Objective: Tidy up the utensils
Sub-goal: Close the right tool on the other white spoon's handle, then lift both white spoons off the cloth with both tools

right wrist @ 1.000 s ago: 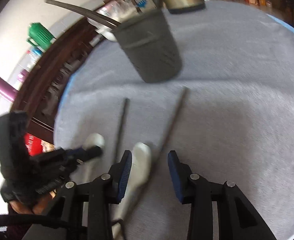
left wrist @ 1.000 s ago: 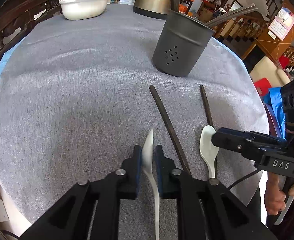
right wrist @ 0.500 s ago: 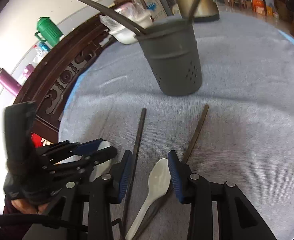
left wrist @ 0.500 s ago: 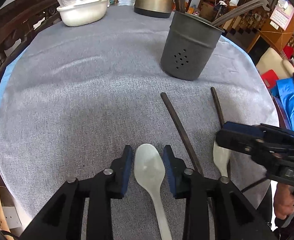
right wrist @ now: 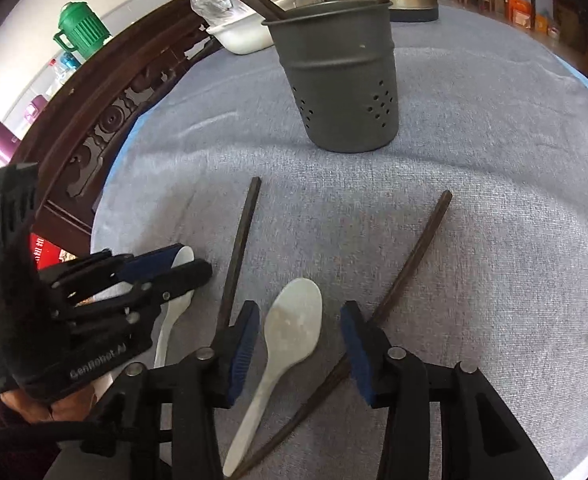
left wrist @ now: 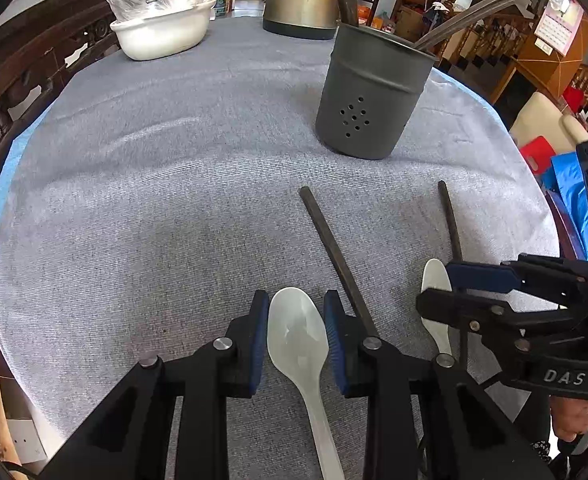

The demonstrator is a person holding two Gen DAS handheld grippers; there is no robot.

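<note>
On the bench [left wrist: 142, 200], grey cloth under everything:
Left tool [left wrist: 297, 334]: my jaws stand narrow around a white spoon [left wrist: 297, 336], bowl lying flat between the pads, which do not press it; they have just been opening.
Right tool [right wrist: 299, 338]: half wide around the other spoon [right wrist: 292, 330], pads clear, jaws just opening.
Chopsticks [right wrist: 240, 248]: two dark ones flat beside the spoons.
Holder [left wrist: 367, 98]: grey can upright beyond, utensils inside.

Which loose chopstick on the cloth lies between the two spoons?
The left-hand chopstick in the left wrist view, flanked by both spoons; the other chopstick lies outside them.
</note>
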